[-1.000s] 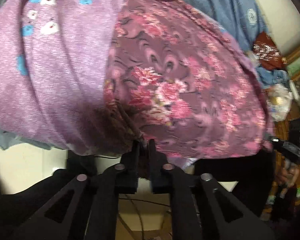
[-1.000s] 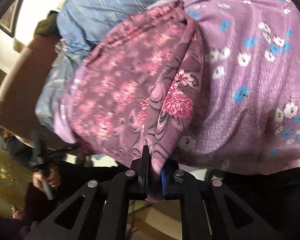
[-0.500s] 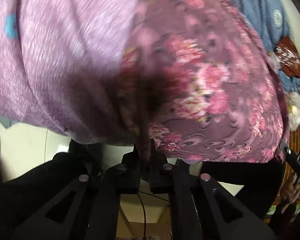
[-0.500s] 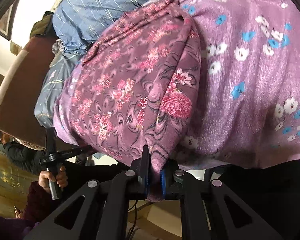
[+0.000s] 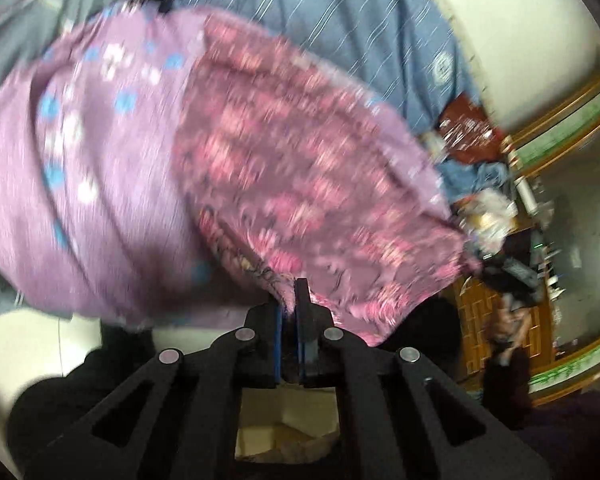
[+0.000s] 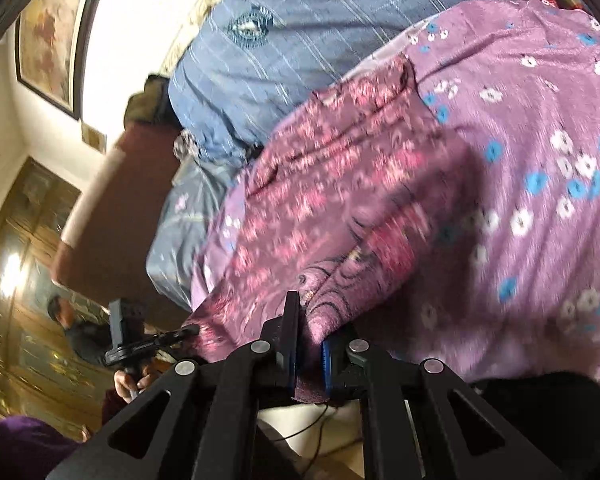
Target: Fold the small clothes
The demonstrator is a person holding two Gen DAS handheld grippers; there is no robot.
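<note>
A maroon garment with pink roses [image 5: 320, 184] lies spread over a lilac cloth with white and blue flowers [image 5: 88, 184]. My left gripper [image 5: 288, 300] is shut on the garment's near edge. In the right wrist view my right gripper [image 6: 308, 344] is shut on another bunched corner of the same garment [image 6: 340, 216], with fabric hanging down between the fingers. The lilac cloth [image 6: 540, 208] spreads to the right of it. The left view is motion-blurred.
A blue striped bedsheet [image 5: 340, 20] covers the bed behind the clothes. Clutter of bags and bottles [image 5: 480, 184] sits at the right. A brown cushion [image 6: 116, 208] and another person holding a gripper [image 6: 132, 340] are at the left of the right view.
Both grippers have pulled back toward me with the rose garment still held. More blue bedsheet shows beyond the clothes in both views.
</note>
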